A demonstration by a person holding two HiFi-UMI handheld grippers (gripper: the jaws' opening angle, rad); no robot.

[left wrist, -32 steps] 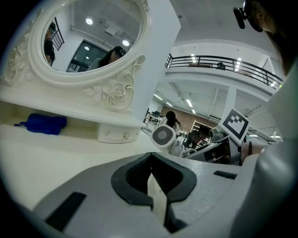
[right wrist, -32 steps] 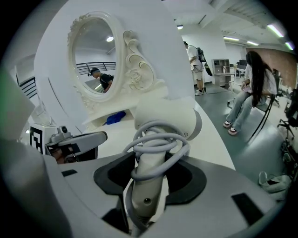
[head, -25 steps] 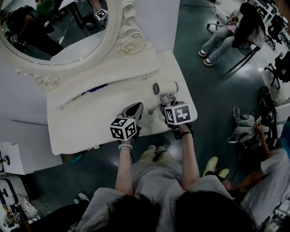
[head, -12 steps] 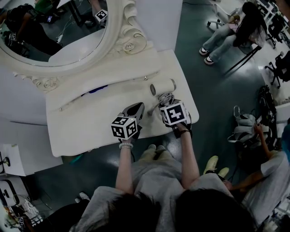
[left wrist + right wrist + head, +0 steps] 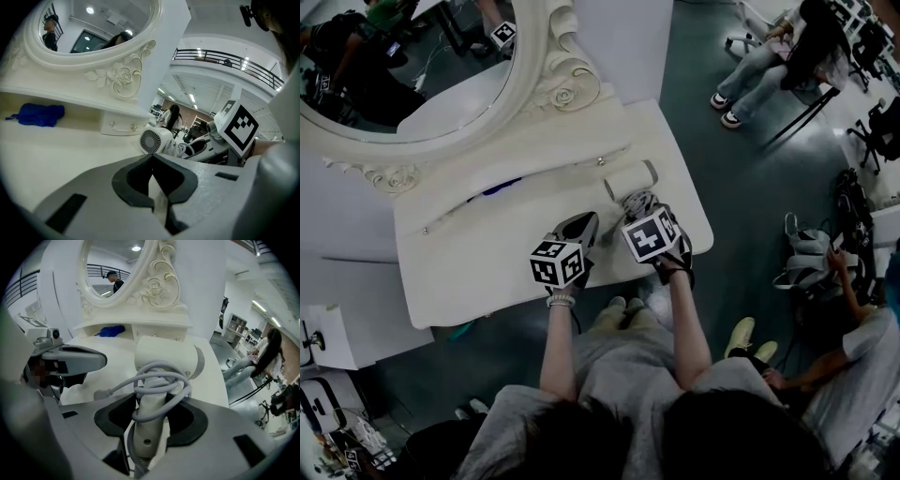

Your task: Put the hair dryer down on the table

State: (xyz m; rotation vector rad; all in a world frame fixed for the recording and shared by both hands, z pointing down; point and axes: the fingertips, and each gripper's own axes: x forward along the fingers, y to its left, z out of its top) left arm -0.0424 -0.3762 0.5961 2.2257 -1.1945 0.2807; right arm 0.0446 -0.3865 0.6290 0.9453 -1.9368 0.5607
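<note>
your right gripper (image 5: 150, 404) is clamped on the handle of the hair dryer (image 5: 166, 357), jaws set fairly wide around it, with the pale cord (image 5: 159, 380) looped over the handle just above the pads. over the last second you have carried it a little to your left and toward the mirror (image 5: 422, 66), and the marker cube has turned with your wrist. the dryer's barrel now lies crosswise over the right part of the counter (image 5: 487, 253), a bit further in from the edge than it was. your grip has not changed in that time. from the left gripper view the barrel looks very low over the counter, but you cannot tell from these views whether it is already touching. your left gripper (image 5: 151, 161) has kept its place near the front edge, jaws closed together on nothing, just beside the dryer. the blue cloth (image 5: 37, 115) on the shelf under the mirror is well apart. by my reading, the shift puts the dryer over safer ground, so what is left is to lower it until it rests, then let go.
</note>
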